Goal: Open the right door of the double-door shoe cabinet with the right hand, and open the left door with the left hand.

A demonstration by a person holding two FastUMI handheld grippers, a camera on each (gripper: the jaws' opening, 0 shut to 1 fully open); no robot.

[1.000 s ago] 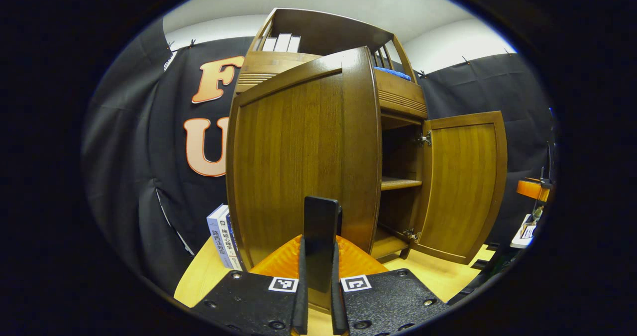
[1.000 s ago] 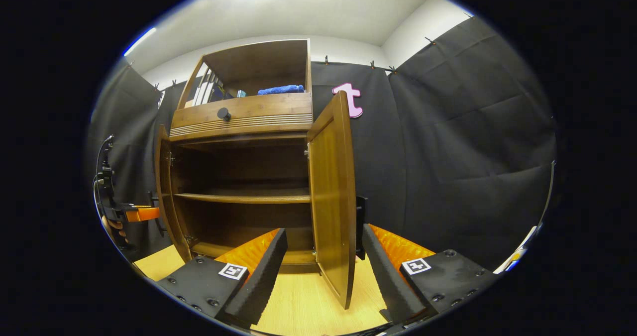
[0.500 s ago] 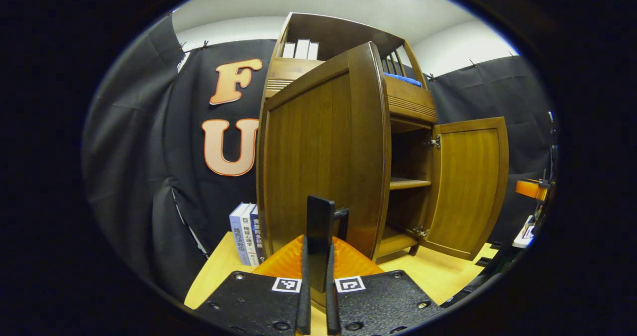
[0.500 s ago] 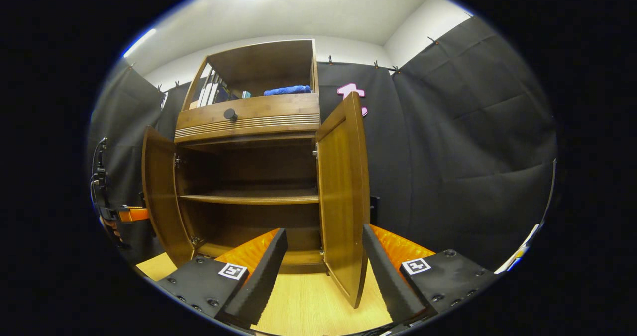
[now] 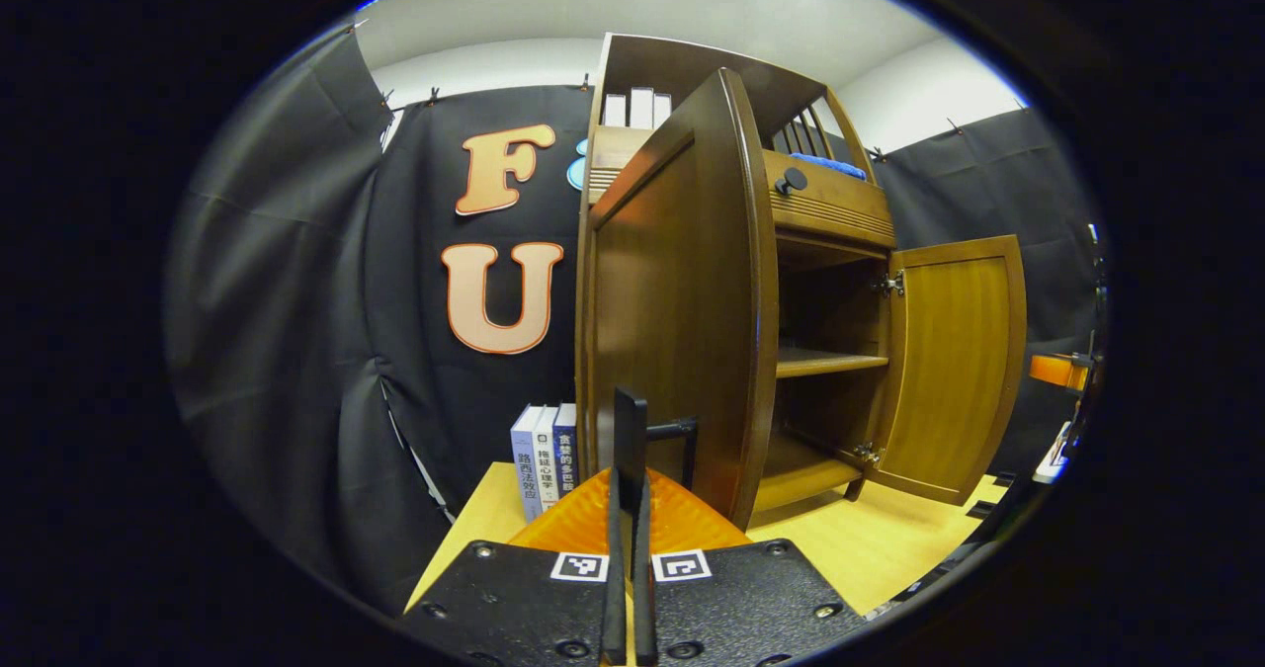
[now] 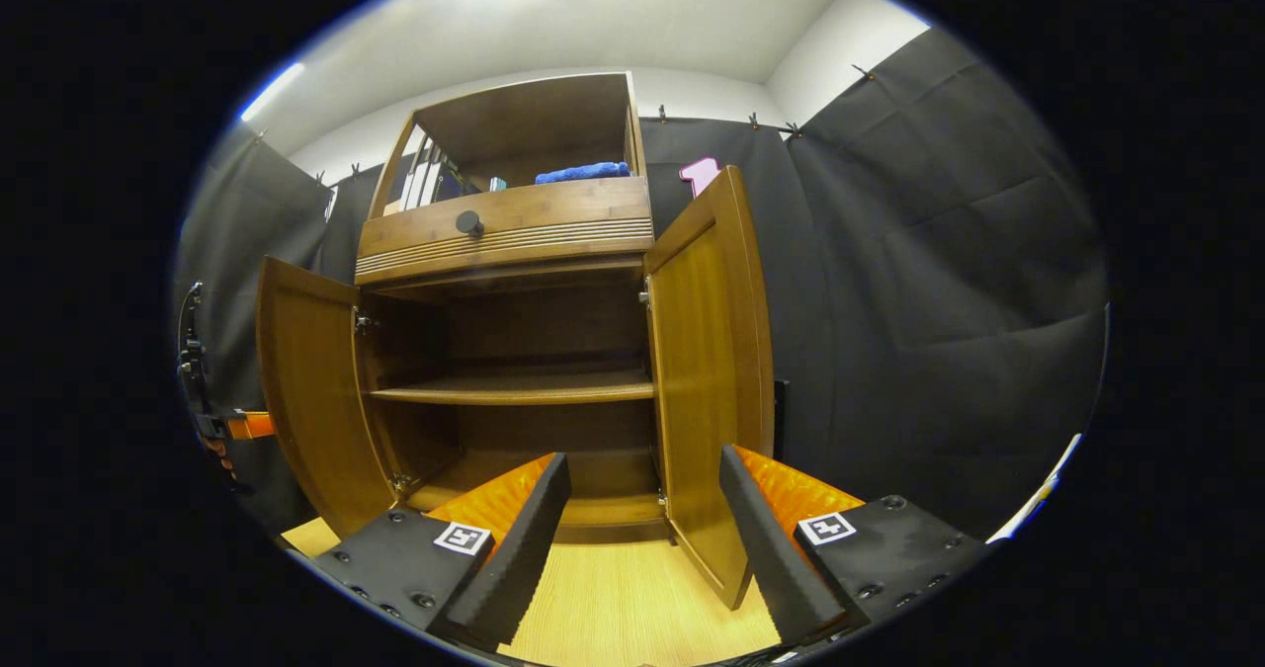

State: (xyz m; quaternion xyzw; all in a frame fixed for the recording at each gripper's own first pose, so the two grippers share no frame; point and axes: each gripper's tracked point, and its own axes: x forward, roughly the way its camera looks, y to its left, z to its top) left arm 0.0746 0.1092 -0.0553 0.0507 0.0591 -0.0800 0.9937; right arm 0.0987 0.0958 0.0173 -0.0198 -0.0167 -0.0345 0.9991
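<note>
Shoe cabinet (image 6: 504, 282) on the light wood table (image 6: 613, 608), both doors swung out. Left door (image 5: 682, 291) edge-on in the left gripper view; left gripper (image 5: 629, 509) fingers pressed together right at its black handle (image 5: 672, 440), can't tell if anything's pinched. Right door (image 6: 707, 371) open, right gripper (image 6: 642, 539) spread wide, touching nothing. Lower compartment: one shelf (image 6: 514, 388), bare. Top cubby: blue cloth (image 6: 583, 171), upright binders (image 6: 420, 183). Books (image 5: 544, 459) standing beside the cabinet.
</note>
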